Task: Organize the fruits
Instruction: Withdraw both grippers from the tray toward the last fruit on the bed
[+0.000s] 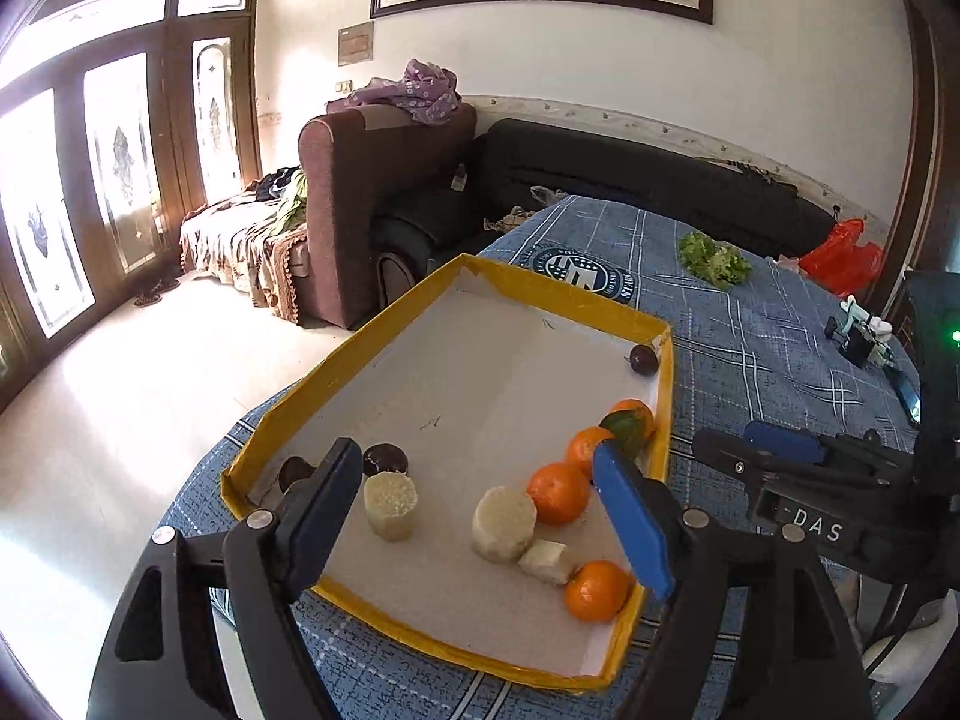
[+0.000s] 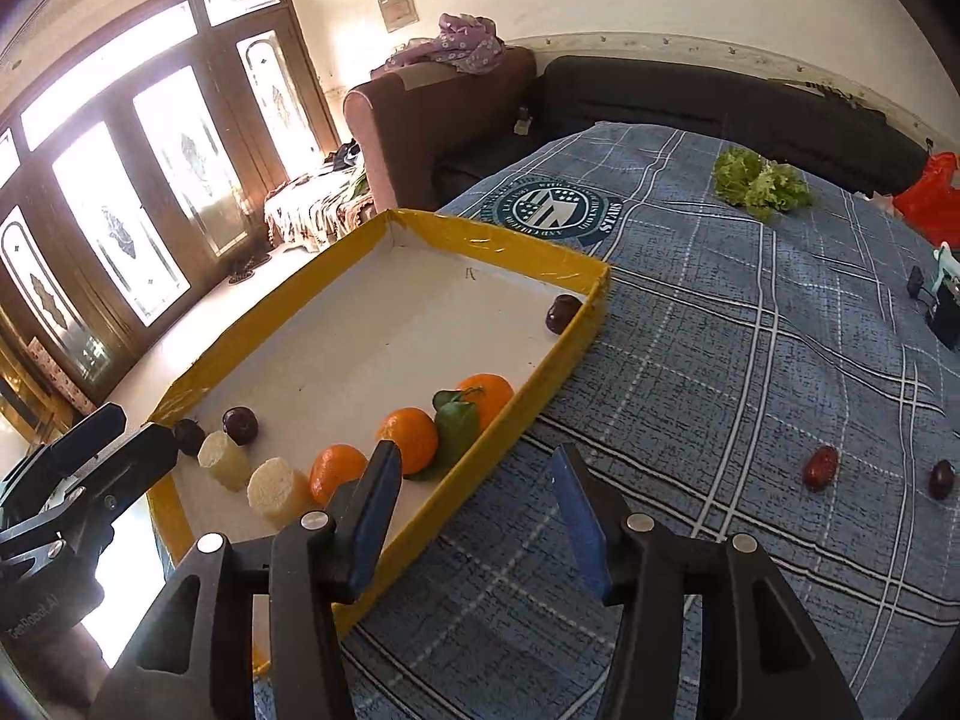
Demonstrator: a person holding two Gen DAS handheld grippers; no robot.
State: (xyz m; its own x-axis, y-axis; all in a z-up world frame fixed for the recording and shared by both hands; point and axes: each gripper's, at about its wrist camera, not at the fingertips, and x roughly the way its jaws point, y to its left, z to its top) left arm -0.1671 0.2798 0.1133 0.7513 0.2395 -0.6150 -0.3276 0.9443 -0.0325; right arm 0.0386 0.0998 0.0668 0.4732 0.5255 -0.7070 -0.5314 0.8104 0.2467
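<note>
A yellow-rimmed tray (image 1: 360, 333) with a white floor lies on the blue cloth. In it are several oranges (image 1: 558, 492), one with a green leaf (image 1: 624, 429), pale sugarcane pieces (image 1: 390, 504), and dark passion fruits (image 1: 385, 459), one in the far corner (image 1: 644, 357). My left gripper (image 1: 480, 480) is open and empty over the tray's near end. My right gripper (image 2: 474, 480) is open and empty above the tray's right rim (image 2: 540, 390). A red date (image 2: 820, 467) and a dark fruit (image 2: 941, 479) lie on the cloth to the right.
Green lettuce (image 2: 762, 183) and a red plastic bag (image 2: 930, 198) lie at the table's far side. A small black device (image 1: 858, 339) sits at the right edge. Sofas stand behind the table; the floor drops off to the left.
</note>
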